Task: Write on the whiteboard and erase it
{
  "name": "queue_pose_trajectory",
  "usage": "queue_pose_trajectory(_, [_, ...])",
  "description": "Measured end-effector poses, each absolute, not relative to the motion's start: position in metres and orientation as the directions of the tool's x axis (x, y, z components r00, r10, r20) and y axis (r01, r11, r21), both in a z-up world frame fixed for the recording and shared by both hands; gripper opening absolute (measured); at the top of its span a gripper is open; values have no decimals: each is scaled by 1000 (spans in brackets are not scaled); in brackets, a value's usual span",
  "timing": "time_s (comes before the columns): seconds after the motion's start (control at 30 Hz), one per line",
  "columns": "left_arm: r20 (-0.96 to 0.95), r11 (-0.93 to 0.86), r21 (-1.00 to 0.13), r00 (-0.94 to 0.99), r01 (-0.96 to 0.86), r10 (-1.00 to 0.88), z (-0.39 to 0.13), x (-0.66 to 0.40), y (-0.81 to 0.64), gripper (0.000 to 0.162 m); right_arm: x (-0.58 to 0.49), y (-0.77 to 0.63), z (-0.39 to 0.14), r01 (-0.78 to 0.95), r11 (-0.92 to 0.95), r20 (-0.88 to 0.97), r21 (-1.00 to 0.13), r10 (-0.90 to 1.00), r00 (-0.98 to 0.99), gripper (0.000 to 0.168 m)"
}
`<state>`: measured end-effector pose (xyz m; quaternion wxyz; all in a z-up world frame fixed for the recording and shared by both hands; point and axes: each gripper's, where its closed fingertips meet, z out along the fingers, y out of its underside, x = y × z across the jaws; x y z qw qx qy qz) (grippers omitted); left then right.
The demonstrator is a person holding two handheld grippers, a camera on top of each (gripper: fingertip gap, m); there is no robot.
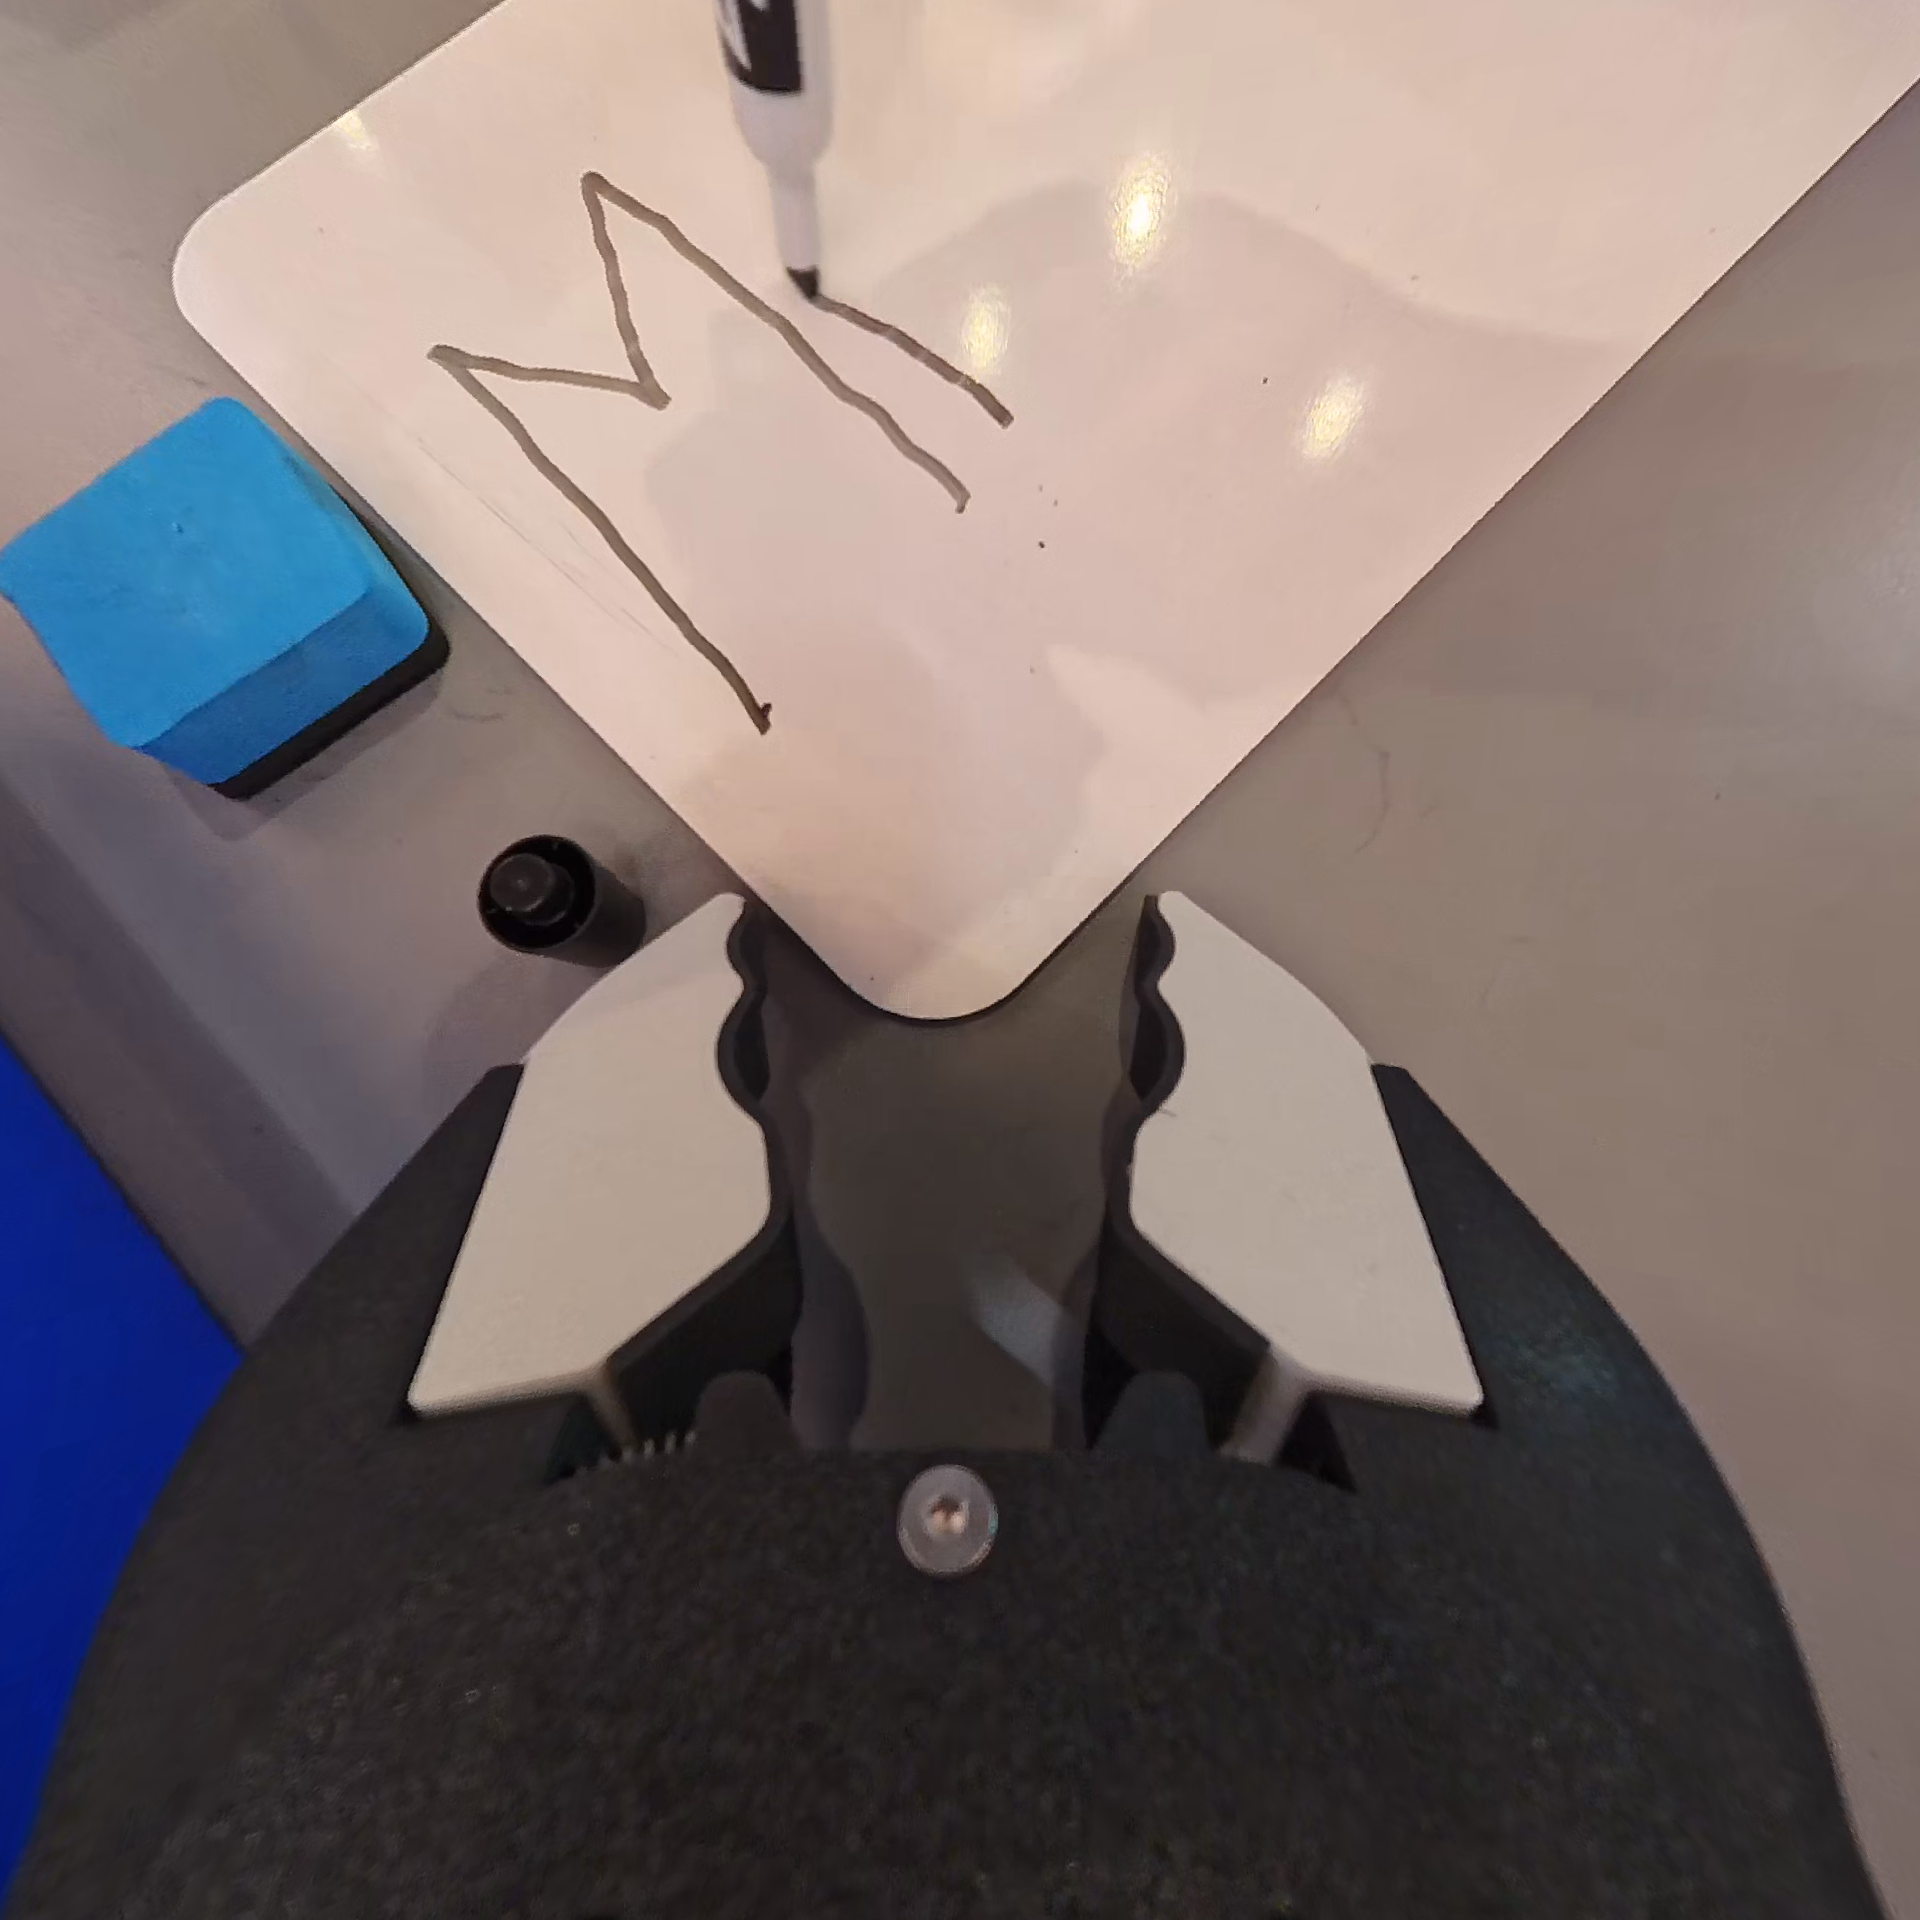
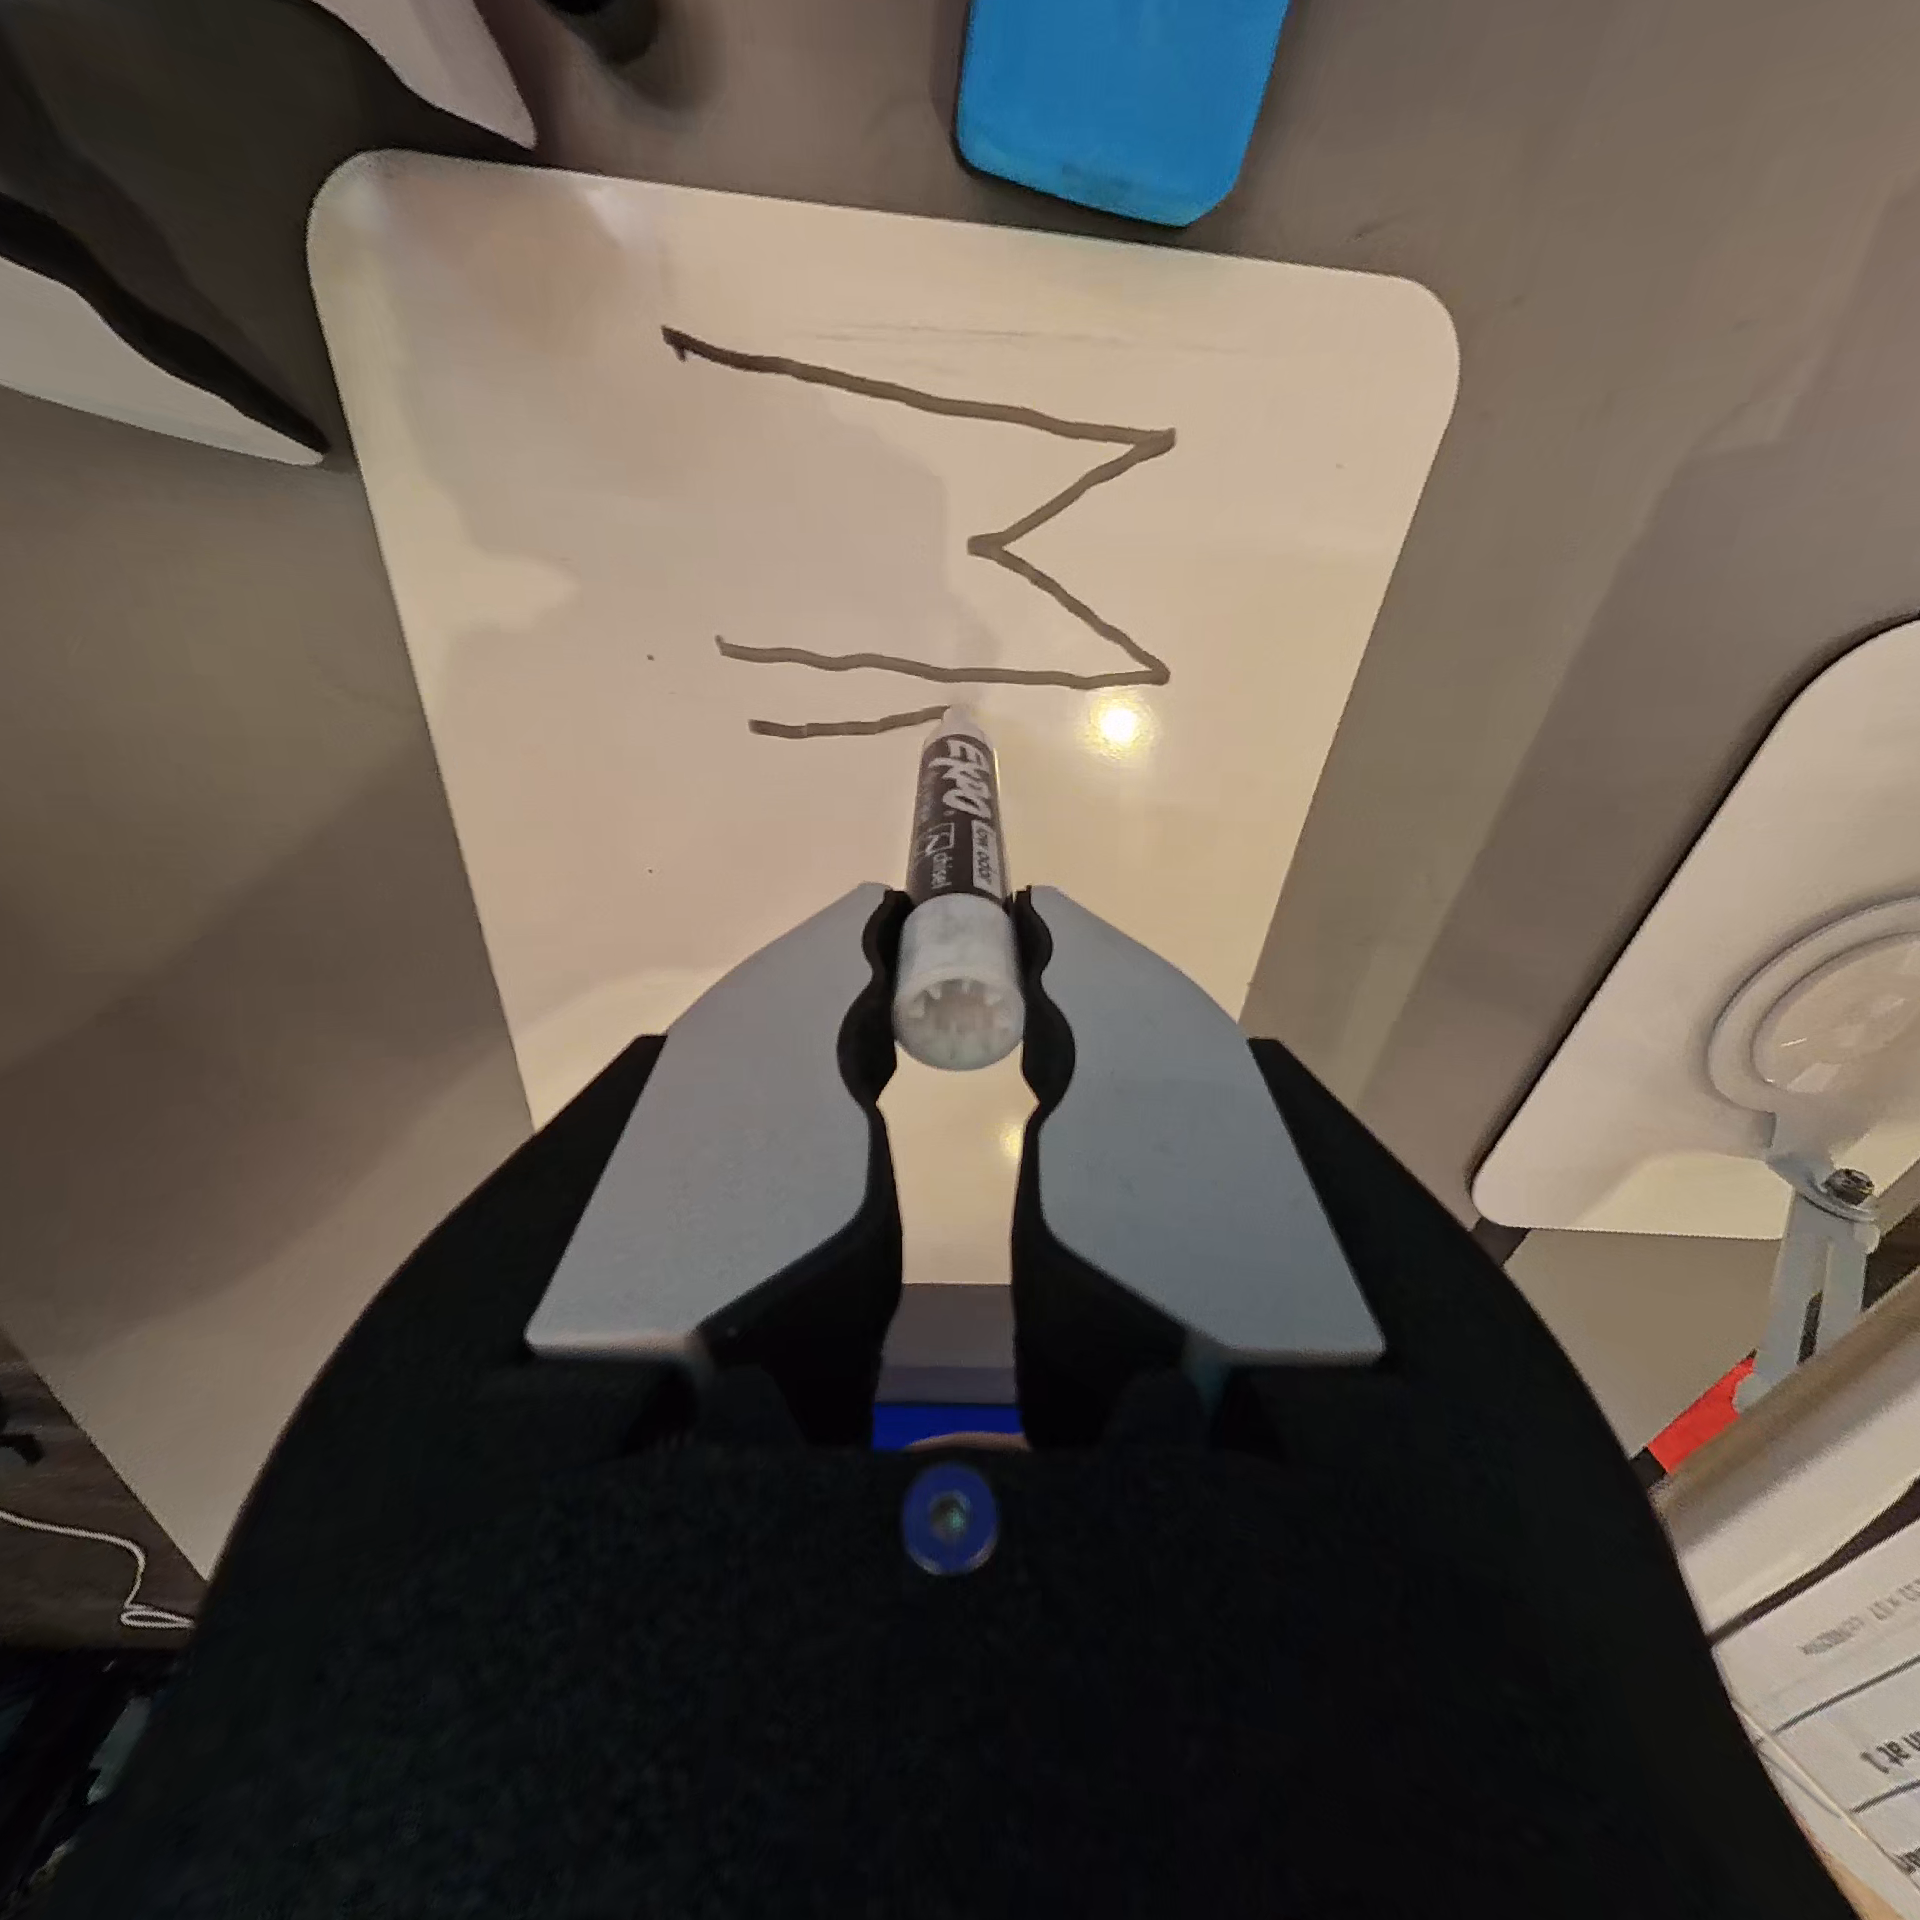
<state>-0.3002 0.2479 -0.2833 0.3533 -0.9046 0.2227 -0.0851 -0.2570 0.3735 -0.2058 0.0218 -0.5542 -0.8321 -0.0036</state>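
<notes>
Between the fingers of the right gripper (image 2: 954, 940) sits the white rear end of a dry-erase marker (image 2: 956, 821), clamped from both sides; its dark labelled barrel runs forward and down to the whiteboard (image 2: 582, 520), where the tip touches the end of a short black stroke. Just beyond that stroke lies a longer zigzag line drawn across the middle of the board. Past the board's far edge, slightly right, rests a blue eraser (image 2: 1112, 94) on the grey table (image 2: 187, 675). At the near corner of the same board hovers the left gripper (image 1: 945, 935), fingers spread apart with nothing between them, one on each side of the rounded corner. Left of it stands a small black marker cap (image 1: 535, 894) on the table, and farther left the eraser again.
</notes>
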Motion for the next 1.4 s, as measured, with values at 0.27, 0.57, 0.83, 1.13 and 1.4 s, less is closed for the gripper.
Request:
queue_pose_trajectory(0.27, [-3, -651, -677, 886, -344, -464, -283, -300, 248, 68, -265, 397, -206, 927, 375, 45, -6, 926, -374, 20])
queue_pose_trajectory(0.57, [-3, -649, -678, 885, -344, -466, -283, -300, 248, 68, -274, 420, -206, 934, 357, 41, -11, 934, -356, 20])
queue_pose_trajectory(0.83, [-3, -650, -678, 885, -344, -466, -284, -300, 249, 68, -266, 417, -206, 930, 368, 54, 0, 929, -367, 20])
queue_pose_trajectory(1.13, [-4, -652, -675, 886, -345, -464, -284, -299, 250, 68, -242, 390, -206, 936, 351, 52, 1, 935, -351, 20])
queue_pose_trajectory(1.4, [-3, -652, -675, 885, -346, -466, -284, -299, 250, 69, -217, 360, -207, 942, 336, 61, 8, 940, -336, 20])
